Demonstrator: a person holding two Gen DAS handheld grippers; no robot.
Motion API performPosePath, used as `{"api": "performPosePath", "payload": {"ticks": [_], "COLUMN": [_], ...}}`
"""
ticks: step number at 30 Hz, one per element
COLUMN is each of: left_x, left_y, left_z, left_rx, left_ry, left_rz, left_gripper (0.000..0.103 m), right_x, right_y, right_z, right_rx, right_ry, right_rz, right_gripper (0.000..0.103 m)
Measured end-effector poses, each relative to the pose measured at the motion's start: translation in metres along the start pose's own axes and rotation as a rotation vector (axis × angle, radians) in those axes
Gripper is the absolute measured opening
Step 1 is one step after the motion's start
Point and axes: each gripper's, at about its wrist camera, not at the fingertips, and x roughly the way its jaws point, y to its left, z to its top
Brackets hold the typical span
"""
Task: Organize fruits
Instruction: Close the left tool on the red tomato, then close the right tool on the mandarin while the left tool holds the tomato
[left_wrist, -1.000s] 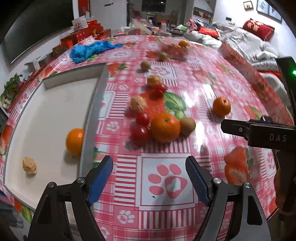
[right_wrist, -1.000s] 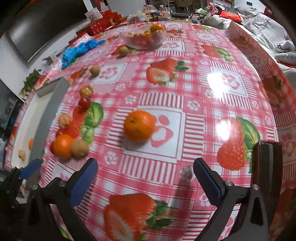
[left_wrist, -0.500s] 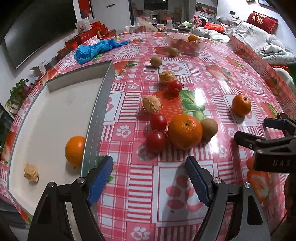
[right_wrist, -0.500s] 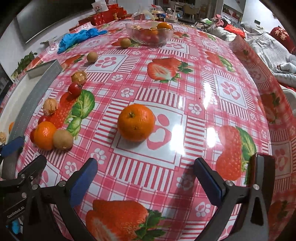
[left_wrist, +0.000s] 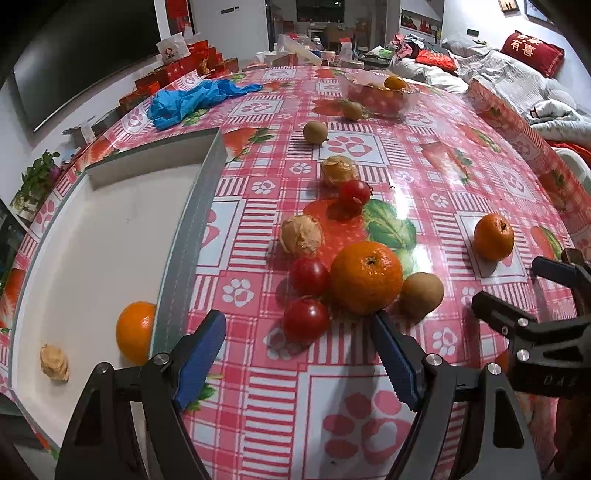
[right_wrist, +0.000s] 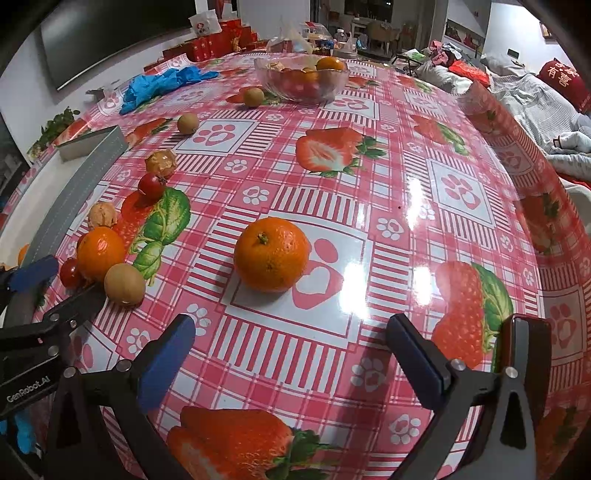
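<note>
On the red-checked tablecloth (left_wrist: 424, 177) printed with paw prints and strawberries, the left wrist view shows the left gripper (left_wrist: 299, 354) with its blue-padded jaws spread wide and nothing between them. Just ahead of its tips lies a cluster of fruit: a large orange (left_wrist: 365, 277), two red cherry tomatoes (left_wrist: 308, 297) touching its left side, and a brown kiwi (left_wrist: 421, 291) touching its right. Beyond them sit two papery husked fruits (left_wrist: 301, 234), another tomato (left_wrist: 354, 192) and two more brown fruits farther back. A smaller orange (left_wrist: 494, 236) rests alone toward the right edge of the cloth. Along the left edge stands a white tray (left_wrist: 92, 221) with a grey rim; one orange (left_wrist: 135, 330) lies against its near inner wall and a husked fruit (left_wrist: 54, 362) sits in its near corner. At the far edge are a glass bowl (left_wrist: 380, 98) of fruit and blue gloves (left_wrist: 195, 98). The other gripper's black frame enters from the right, with lettering that seems to read "DAS". A red cushion (left_wrist: 532, 53) behind bears gold Chinese characters.

Seen from the right wrist, the right gripper (right_wrist: 291, 356) also has its jaws standing wide apart and empty, the lone orange (right_wrist: 271, 253) lying ahead of them, apart from the pads. The cluster with the large orange (right_wrist: 100, 251) and kiwi (right_wrist: 123, 283) is at the left, where the left gripper's frame shows the words "GenRobot.AI". The glass bowl (right_wrist: 301, 79) stands at the far edge.
</note>
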Motion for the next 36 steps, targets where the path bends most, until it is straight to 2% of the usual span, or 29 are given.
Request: {"api": "performPosePath", "payload": {"ticks": [2,3,5,6,8,9,12,14,22,36], "left_x": [0.000,0.000,-0.001,-0.001,-0.002,-0.002,-0.001,-0.002,-0.010,-0.007], "left_y": [-0.001,-0.001,-0.001,-0.001,0.000,0.001,0.000,-0.002,-0.016,-0.015], "left_z": [0.000,0.000,0.001,0.001,0.002,0.003,0.004,0.002,-0.012,-0.007], "left_rx": [-0.004,-0.007,-0.008,-0.007,-0.005,-0.019,-0.027,-0.024,0.007,-0.007], "left_ry": [-0.004,-0.004,-0.009,-0.011,-0.019,-0.014,-0.014,-0.021,-0.059,-0.053], "left_rz": [-0.006,-0.019,-0.013,-0.008,-0.002,-0.026,-0.018,-0.023,-0.019,-0.032], "left_gripper": [0.079,0.074,0.071,0.066,0.047,0.038,0.036,0.031,0.031,0.031], "right_x": [0.000,0.000,0.000,0.000,0.000,0.000,0.000,-0.001,-0.002,-0.001], "right_y": [0.000,0.000,0.000,0.000,0.000,0.000,0.000,-0.001,-0.001,-0.001], "right_z": [0.000,0.000,-0.001,-0.001,-0.001,-0.001,-0.001,-0.002,-0.004,-0.003], "right_rx": [-0.001,-0.002,-0.002,-0.001,-0.001,0.000,0.001,0.001,-0.001,0.003], "right_ry": [-0.005,-0.008,-0.011,-0.011,-0.012,-0.014,-0.018,-0.024,-0.055,-0.061], "right_rz": [0.001,0.001,0.001,0.001,0.001,0.000,0.000,0.000,-0.001,-0.004], "right_gripper": [0.103,0.103,0.103,0.103,0.103,0.103,0.103,0.103,0.103,0.103]}}
